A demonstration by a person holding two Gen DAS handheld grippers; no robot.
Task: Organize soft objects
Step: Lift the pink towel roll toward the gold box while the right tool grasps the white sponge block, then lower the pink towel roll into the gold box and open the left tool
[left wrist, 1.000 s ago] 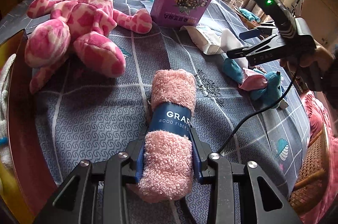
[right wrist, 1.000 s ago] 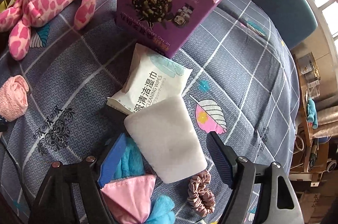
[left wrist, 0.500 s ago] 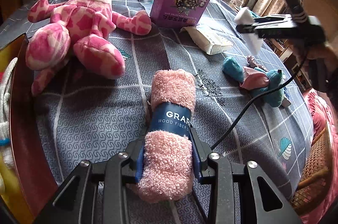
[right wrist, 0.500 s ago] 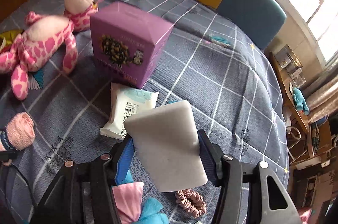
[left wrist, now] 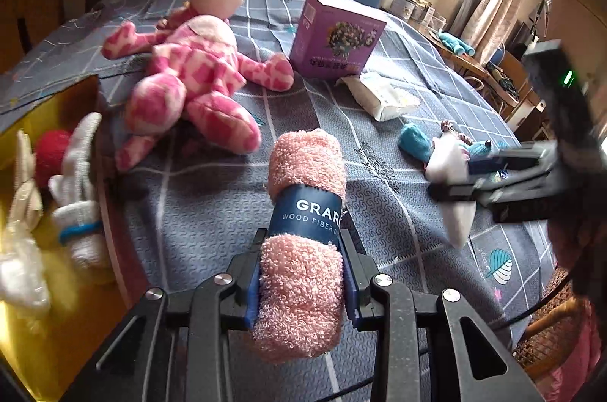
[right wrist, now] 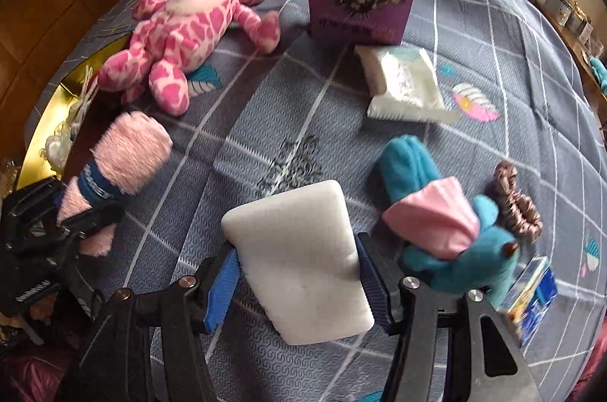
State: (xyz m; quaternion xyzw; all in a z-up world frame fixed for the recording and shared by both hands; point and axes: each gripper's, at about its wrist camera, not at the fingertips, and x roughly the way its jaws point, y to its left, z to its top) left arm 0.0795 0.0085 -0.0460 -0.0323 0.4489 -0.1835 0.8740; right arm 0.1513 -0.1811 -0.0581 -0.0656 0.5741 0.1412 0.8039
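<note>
At the far left, the yellow box (left wrist: 49, 288) sits off the table's edge with white knitted toys (left wrist: 79, 197) and a red ball (left wrist: 51, 148) already in it; we take it for the sorting bin, though this corner is smeared by blur and we cannot be sure how full it is. If it is crowded, anything dropped on top may roll back out.

Next comes the pink giraffe plush (left wrist: 189, 87), sprawled between the box and our load. Its legs reach toward the box, so a low carry could snag them and drag the toy along.

In the middle, our left gripper (left wrist: 301, 282) is clamped on the rolled pink towel (left wrist: 303, 212), pads pressing just below its blue paper band. Most of the roll sticks out ahead of the fingers, clear of the tablecloth (left wrist: 212, 197). That overhang is the risk: a quick swing could let the soft pile slide through the pads or the band slip.

To the right, our right gripper (right wrist: 299, 278) holds the white sponge (right wrist: 299, 261) across its width, lifted above the cloth. The foam is squeezed only at its edges, so it may pivot or pop free.

The two tools are near each other, and a cable trails between them; crossing paths toward the box could knock one load loose. The teal plush (right wrist: 447, 231) and the scrunchie (right wrist: 516, 201) remain on the table.
</note>
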